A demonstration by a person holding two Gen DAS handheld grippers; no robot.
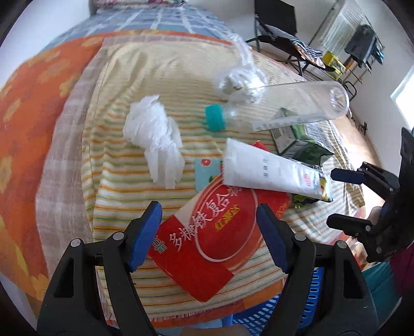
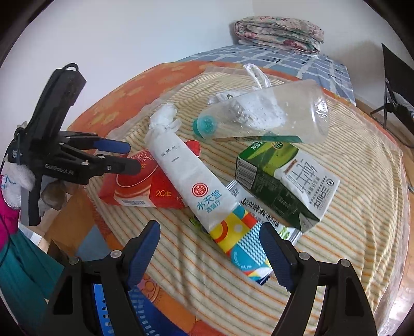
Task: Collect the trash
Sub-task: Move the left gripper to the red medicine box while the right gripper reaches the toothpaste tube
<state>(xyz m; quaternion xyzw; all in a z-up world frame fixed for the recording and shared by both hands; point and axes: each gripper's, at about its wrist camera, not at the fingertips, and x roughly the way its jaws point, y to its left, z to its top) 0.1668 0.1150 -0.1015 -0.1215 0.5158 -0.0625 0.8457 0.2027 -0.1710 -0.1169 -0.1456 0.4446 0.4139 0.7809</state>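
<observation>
Trash lies on a striped blanket (image 1: 124, 181) on a bed. My left gripper (image 1: 209, 232) is open, its fingers on either side of a red box (image 1: 207, 240), just above it. My right gripper (image 2: 209, 248) is open around the colourful end of a white paper-cup sleeve (image 2: 191, 178). Behind lie a green milk carton (image 2: 282, 178), a clear plastic bottle (image 2: 271, 113) with a teal cap, crumpled white tissue (image 1: 152, 129) and a crumpled plastic bag (image 1: 240, 80). The right gripper also shows in the left wrist view (image 1: 339, 199), and the left gripper in the right wrist view (image 2: 129, 155).
A blue plastic basket (image 1: 261, 315) stands below the bed's near edge. An orange flowered sheet (image 1: 28, 108) and a blue checked sheet (image 1: 165, 18) lie beyond the blanket. A folded quilt (image 2: 279, 31) sits at the far corner. A black folding chair (image 1: 279, 31) stands on the floor.
</observation>
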